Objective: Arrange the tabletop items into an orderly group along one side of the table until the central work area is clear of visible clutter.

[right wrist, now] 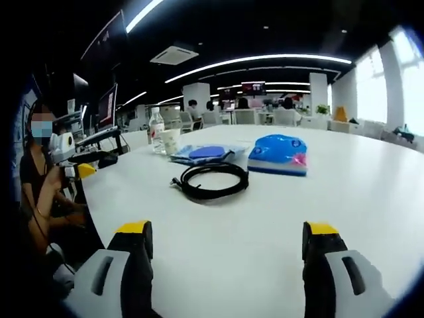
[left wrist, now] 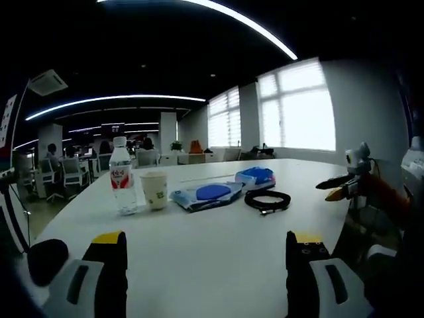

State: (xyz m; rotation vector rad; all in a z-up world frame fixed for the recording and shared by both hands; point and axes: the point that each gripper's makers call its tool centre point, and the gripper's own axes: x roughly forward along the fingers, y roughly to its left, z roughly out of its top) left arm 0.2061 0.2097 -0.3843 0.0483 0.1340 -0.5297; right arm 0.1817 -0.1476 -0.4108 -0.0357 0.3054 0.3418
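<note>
1. Left tongs (left wrist: 205,255) at the bottom of the left gripper view are released, grasping nothing; right tongs (right wrist: 225,248) likewise.
2. Mid-frame on the white worktop (right wrist: 265,218): coiled black cable (right wrist: 213,180), blue pouch (right wrist: 278,154).
3. Farther, upper left: flat blue packet (right wrist: 202,154), paper cup (right wrist: 169,141), water bottle (right wrist: 156,130).
</note>
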